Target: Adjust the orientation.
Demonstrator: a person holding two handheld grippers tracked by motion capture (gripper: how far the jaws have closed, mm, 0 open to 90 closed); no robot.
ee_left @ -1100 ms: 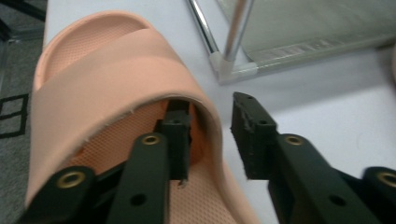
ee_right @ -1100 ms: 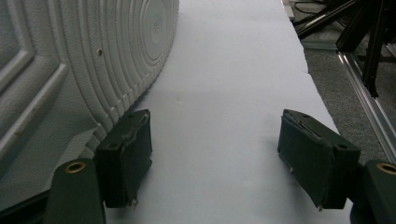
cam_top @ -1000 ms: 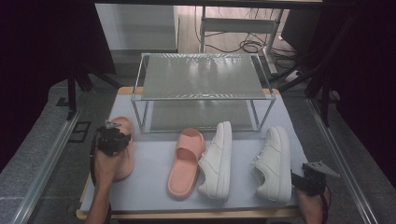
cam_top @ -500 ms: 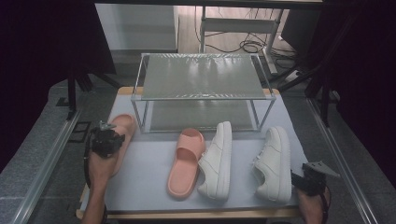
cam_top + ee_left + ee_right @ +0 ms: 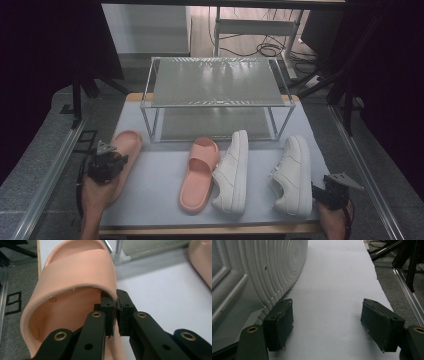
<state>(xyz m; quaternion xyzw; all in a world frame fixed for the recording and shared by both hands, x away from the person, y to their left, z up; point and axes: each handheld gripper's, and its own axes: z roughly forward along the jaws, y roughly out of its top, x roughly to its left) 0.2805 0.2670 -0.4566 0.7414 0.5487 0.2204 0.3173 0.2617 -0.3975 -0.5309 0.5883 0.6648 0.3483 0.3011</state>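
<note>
While clamped narrow on the strap edge of the pink rubber slide sandal (image 5: 75, 282), holds it at about 9 o'clock on the pale grey table mat (image 5: 155, 185): left black two-jaw gripper (image 5: 107, 165), one pad (image 5: 107, 312) inside the strap arch, the other outside, the thin rim pinched between. Lies along the mat's left border, toe toward 12 o'clock, close to the wooden table edge (image 5: 38, 255) and the grey floor beyond. Clear mat to the sandal's right, toward 3 o'clock, up to the second pink slide sandal (image 5: 200, 175) near centre, well apart from the first. Just beside that one, at its 3 o'clock, a white low sneaker (image 5: 232, 172), touching or nearly so; cannot tell which. Farther toward 3 o'clock, a second white sneaker (image 5: 292, 175), a strip of bare mat between the pair. At 12 o'clock, a two-tier metal mesh shoe rack (image 5: 215, 82), front legs standing just beyond the toes of the shoes. At about 5 o'clock, right black two-jaw gripper (image 5: 327, 322) spread wide and empty, low over the mat, left pad (image 5: 280, 322) just beside the ribbed white sole (image 5: 262, 270) of the nearer sneaker, open mat ahead running to the far edge, with the mat's right border and a metal rail (image 5: 409, 292) at its 3 o'clock.
</note>
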